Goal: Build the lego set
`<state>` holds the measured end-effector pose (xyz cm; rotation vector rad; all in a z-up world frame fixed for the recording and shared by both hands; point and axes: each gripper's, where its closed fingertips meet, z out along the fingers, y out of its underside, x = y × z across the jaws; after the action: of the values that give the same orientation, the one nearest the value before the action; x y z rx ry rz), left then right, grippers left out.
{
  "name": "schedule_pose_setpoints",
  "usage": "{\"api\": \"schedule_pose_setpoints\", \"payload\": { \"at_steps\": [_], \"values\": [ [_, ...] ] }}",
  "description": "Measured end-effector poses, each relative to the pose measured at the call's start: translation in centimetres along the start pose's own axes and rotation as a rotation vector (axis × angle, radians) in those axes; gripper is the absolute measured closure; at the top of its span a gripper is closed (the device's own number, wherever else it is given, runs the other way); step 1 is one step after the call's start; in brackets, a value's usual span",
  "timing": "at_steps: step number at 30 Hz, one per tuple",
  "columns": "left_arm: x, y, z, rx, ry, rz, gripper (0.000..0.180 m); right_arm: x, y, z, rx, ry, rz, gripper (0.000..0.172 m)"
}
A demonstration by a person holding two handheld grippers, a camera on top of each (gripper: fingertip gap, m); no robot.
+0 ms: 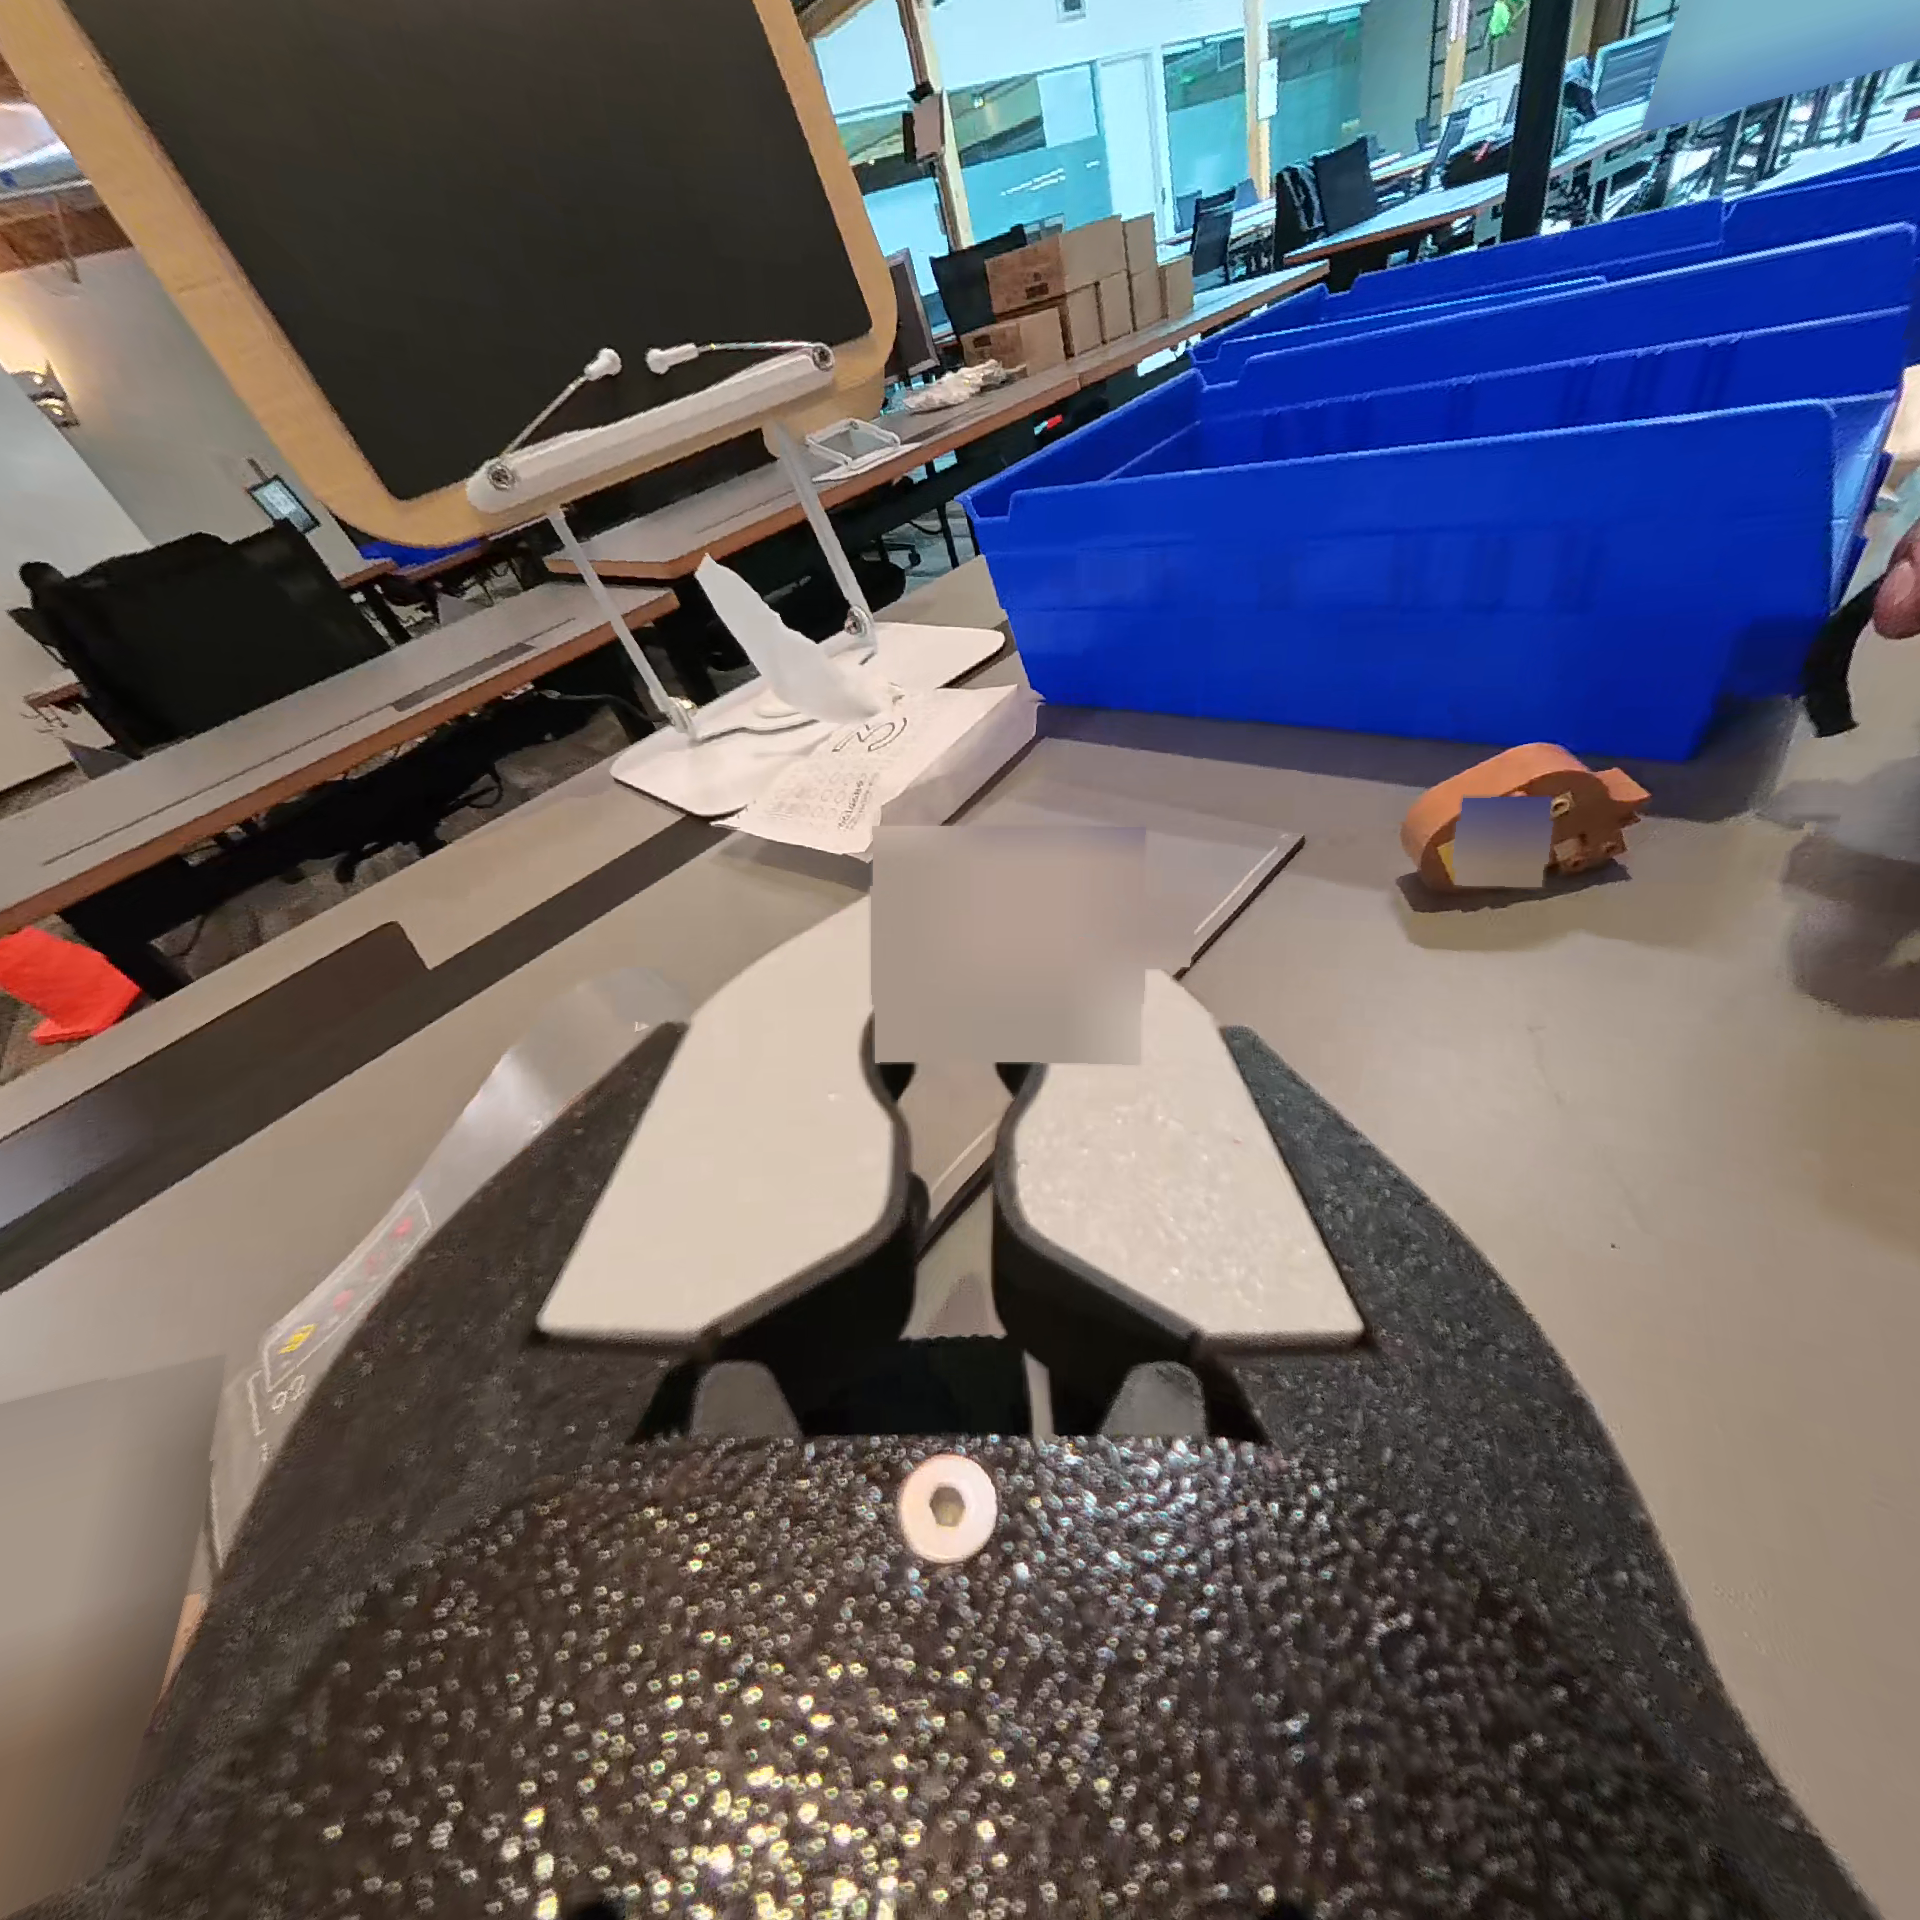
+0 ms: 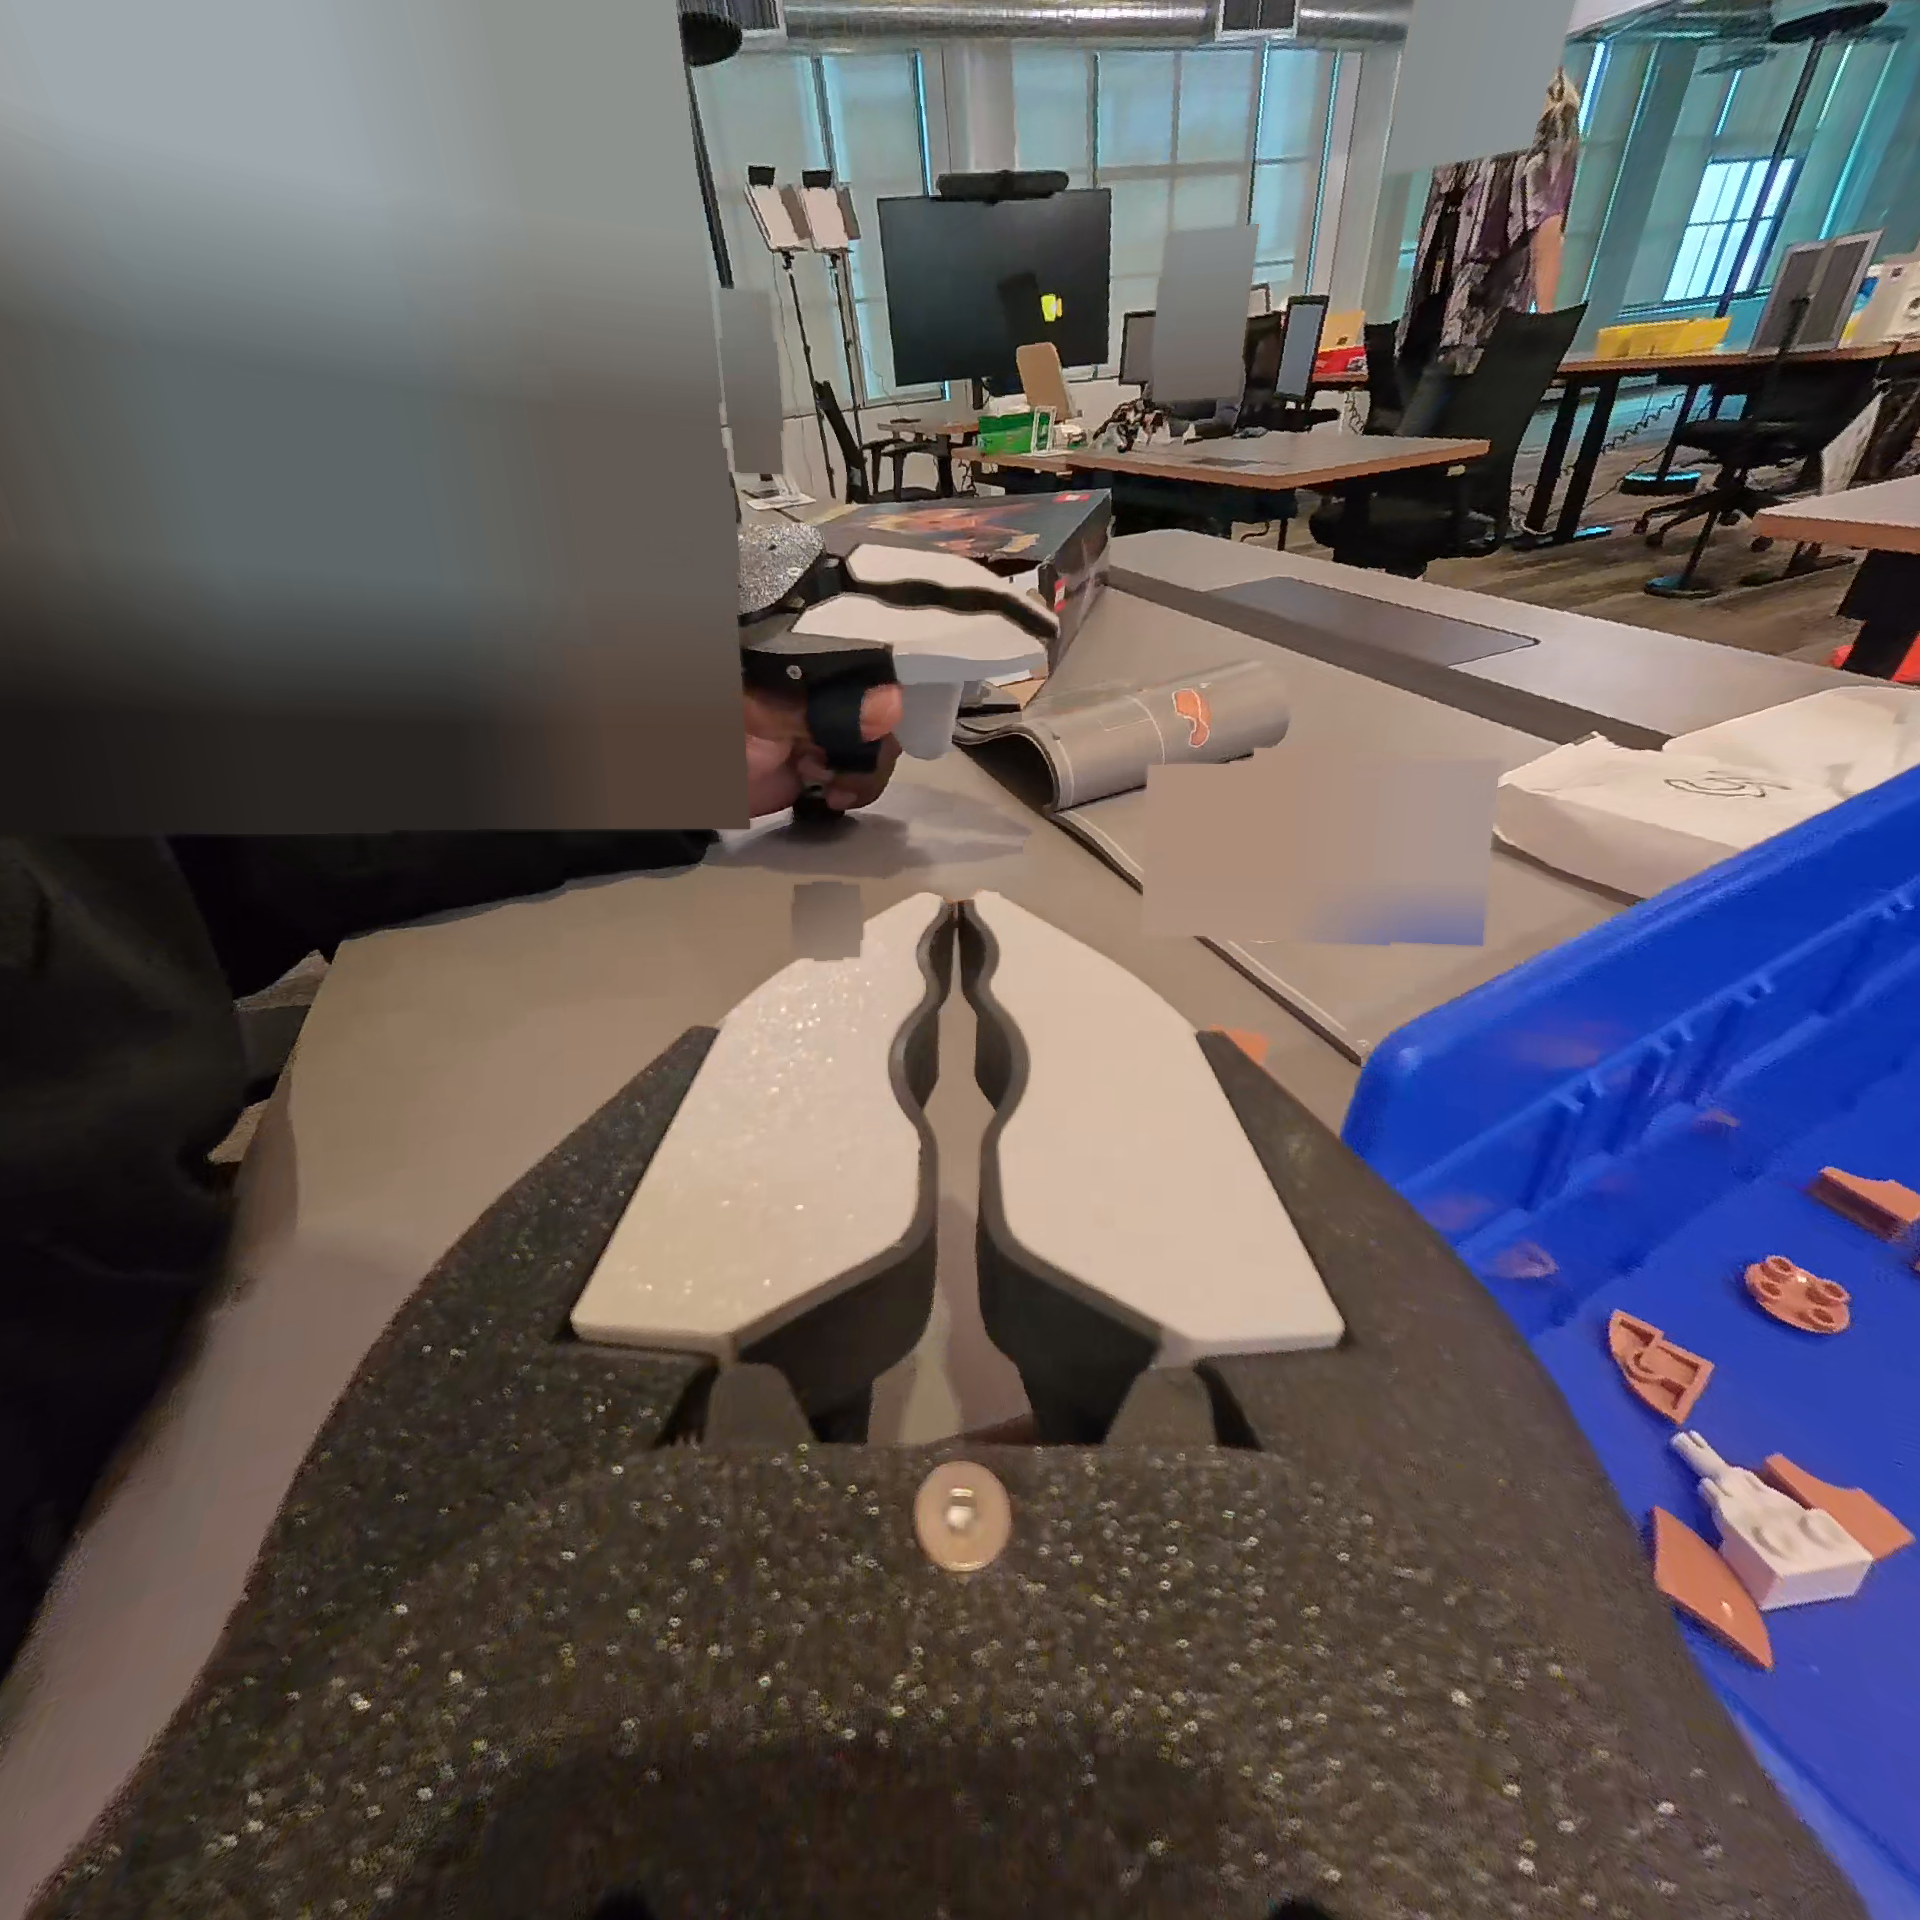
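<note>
Right hand-held gripper point(image 2: 961, 906): clenched, fingertips meeting; orange sliver point(image 2: 962, 900) pinched at tips, over surface point(image 2: 499, 1039) near its front edge.
Bin point(image 2: 1621, 1039) at right edge holds loose orange pieces point(image 2: 1657, 1377).
Judged light, stiff, slick; grip across flat faces.
Left hand-held gripper point(image 2: 1044, 623): above booklet point(image 2: 1132, 738); state cannot tell.

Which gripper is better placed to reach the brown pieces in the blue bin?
Right, probably. The blue bin with the brown pieces lies just beside the right gripper. The left gripper is farther off, by the booklet.
</note>
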<state>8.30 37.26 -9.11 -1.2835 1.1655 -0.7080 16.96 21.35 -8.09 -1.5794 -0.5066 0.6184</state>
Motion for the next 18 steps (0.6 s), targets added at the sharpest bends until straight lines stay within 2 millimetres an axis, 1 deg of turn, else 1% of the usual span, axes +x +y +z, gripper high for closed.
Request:
{"api": "schedule_pose_setpoints", "payload": {
  "at_steps": [3,4,5,7,10,12,13,14,15,17,18],
  "values": [
    [-0.1,0.1,0.1,-0.006,-0.014,0.01,0.161,0.2,0.1,0.1,-0.006,0.004,0.016,0.167],
    [0.0,0.1,0.1,-0.009,-0.015,0.019,0.161,0.3,0.1,0.1,-0.009,0.005,0.02,0.166],
    [0.2,0.1,0.1,-0.011,-0.014,0.031,0.162,0.3,0.1,0.2,-0.011,0.007,0.023,0.163],
    [0.9,0.2,0.1,-0.014,0.017,0.061,0.18,0.4,0.2,0.2,-0.014,0.008,0.03,0.16],
    [1.8,0.4,0.1,-0.031,0.054,0.1,0.18,0.5,0.2,0.3,-0.018,0.009,0.033,0.156],
    [1.8,0.4,0.2,-0.035,0.037,0.119,0.177,0.5,0.2,0.3,-0.02,0.009,0.033,0.154],
    [1.8,0.5,0.2,-0.038,0.03,0.123,0.173,0.5,0.2,0.3,-0.019,0.009,0.034,0.154],
    [1.8,0.5,0.2,-0.04,0.028,0.127,0.174,0.5,0.2,0.2,-0.017,0.009,0.034,0.156],
    [1.9,0.5,0.2,-0.04,0.037,0.13,0.18,0.5,0.2,0.2,-0.013,0.009,0.034,0.161],
    [2.2,0.6,0.3,-0.047,0.057,0.138,0.18,0.7,0.0,0.0,0.004,0.026,0.029,0.172],
    [2.3,0.7,0.3,-0.053,0.055,0.143,0.18,0.8,-0.1,-0.1,0.011,0.04,0.022,0.172]
  ]
}}
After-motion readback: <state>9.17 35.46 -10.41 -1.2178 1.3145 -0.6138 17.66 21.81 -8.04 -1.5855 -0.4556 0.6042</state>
